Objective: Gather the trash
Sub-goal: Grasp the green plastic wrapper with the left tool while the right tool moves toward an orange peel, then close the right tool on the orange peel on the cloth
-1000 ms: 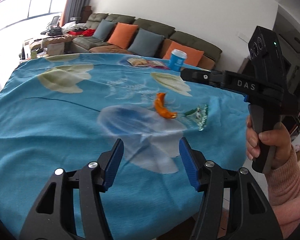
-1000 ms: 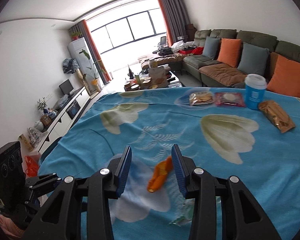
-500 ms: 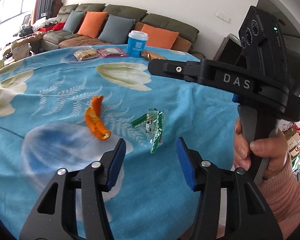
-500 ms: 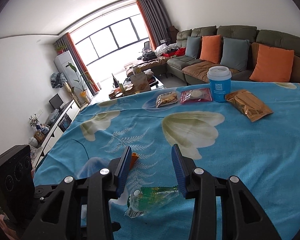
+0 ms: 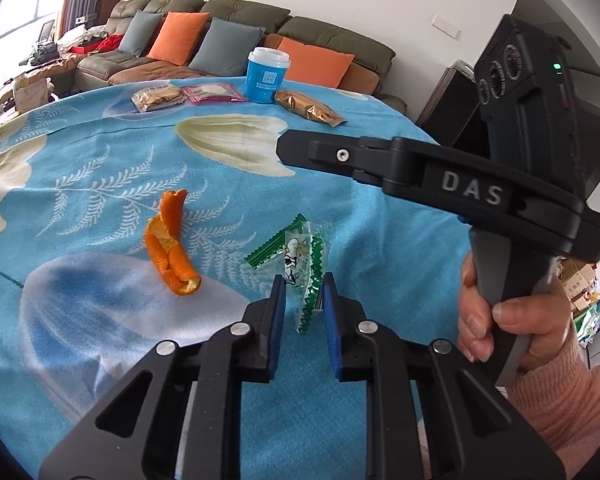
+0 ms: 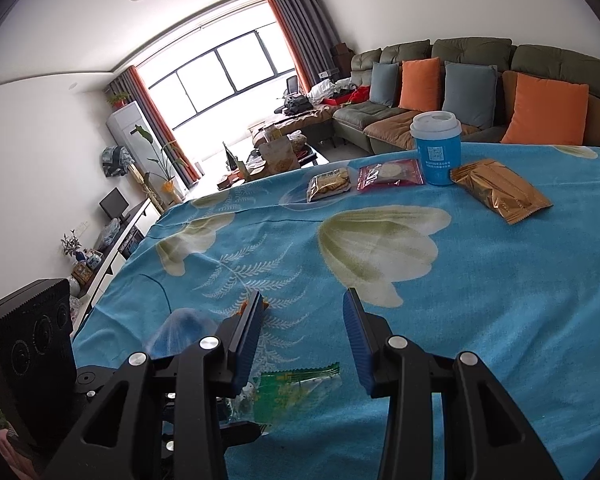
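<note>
A green and clear candy wrapper lies on the blue flowered tablecloth. My left gripper has its jaws narrowed around the wrapper's near end, with a small gap still showing on each side. An orange peel lies just left of the wrapper. My right gripper is open and empty, hovering above the cloth; the wrapper shows below it, and a sliver of the peel sits beside its left finger. The right gripper's body crosses the left wrist view.
At the table's far side stand a blue paper cup, a gold snack packet, a red packet and a cracker packet. A sofa with orange and grey cushions lies behind. The table edge runs close on the right.
My left gripper moved right from the peel to the wrapper and narrowed its jaws around it. My right gripper swung forward over the wrapper and stayed open.
</note>
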The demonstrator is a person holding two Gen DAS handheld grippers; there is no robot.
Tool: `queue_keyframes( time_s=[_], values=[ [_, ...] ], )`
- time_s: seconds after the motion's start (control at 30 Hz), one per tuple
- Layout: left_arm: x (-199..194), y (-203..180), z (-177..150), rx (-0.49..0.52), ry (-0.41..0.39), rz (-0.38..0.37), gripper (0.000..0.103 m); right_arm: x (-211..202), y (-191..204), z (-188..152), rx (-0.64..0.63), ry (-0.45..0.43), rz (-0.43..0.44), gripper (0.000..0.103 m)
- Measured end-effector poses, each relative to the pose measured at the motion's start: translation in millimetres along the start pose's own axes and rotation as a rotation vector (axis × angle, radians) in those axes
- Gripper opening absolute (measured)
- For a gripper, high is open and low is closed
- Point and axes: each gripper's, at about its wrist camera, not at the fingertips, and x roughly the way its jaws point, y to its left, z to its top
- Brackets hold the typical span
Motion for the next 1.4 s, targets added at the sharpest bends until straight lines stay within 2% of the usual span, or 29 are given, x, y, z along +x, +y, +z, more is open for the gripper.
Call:
queue_keyframes(
  time_s=[0.33,0.73,0.83,1.0,1.17,1.4],
  values=[
    [-65,15,-31,0.005,-0.079,0.030,0.019,17,19,-4,-0.020,0.048,0.063,0.039],
    [-130,68,-62,-0.132,-0.161,0.155,0.019,52,53,-23,-0.071,0.166,0.082,0.038],
    [-141,80,-67,-0.167,-0.178,0.174,0.019,58,56,-25,-0.074,0.192,0.064,0.037],
    [-149,92,-74,-0.201,-0.191,0.218,0.019,62,58,-28,-0.075,0.214,0.040,0.018],
    [-152,100,-80,-0.225,-0.197,0.244,0.019,62,61,-28,-0.080,0.201,0.024,0.017],
    [-163,109,-87,-0.252,-0.216,0.280,0.019,57,81,-26,-0.118,0.170,0.055,0.016]
  ],
)
